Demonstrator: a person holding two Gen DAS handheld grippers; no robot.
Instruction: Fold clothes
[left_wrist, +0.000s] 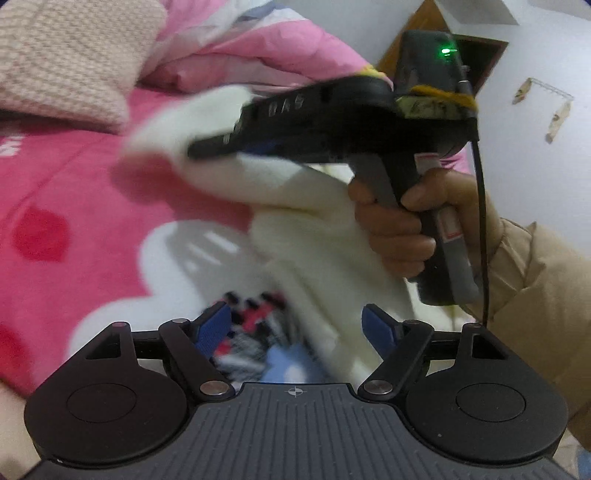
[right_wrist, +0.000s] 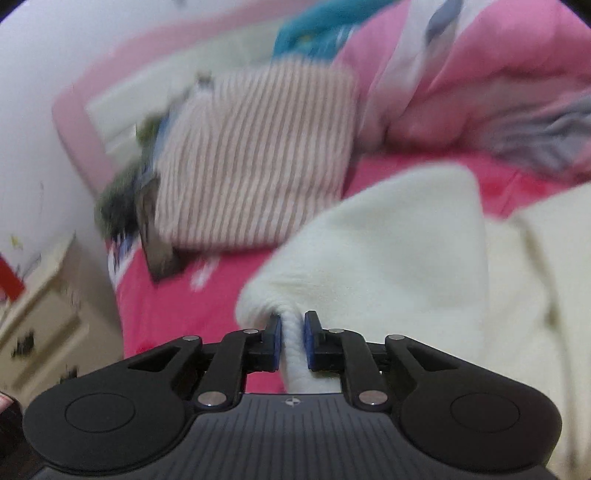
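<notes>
In the right wrist view the right tool sits at the lower middle of the frame with its blue pads pinched on a bunched fold of a cream-white fleecy garment; the cloth squeezes between the pads and spreads out to the right half of the frame over a bright pink bed sheet. A striped pink-and-white pillow lies at the upper middle, and a crumpled pink quilt fills the upper right. In the left wrist view the left tool stands with its jaws wide apart at the bottom, gripping nothing, though the garment's edge hangs just beside its right-hand pad; blurred patterned clothing shows between the jaws. Above it, the right tool crosses the upper middle, held by a hand in a tan sleeve, with the white garment trailing down from it toward the lower middle.
</notes>
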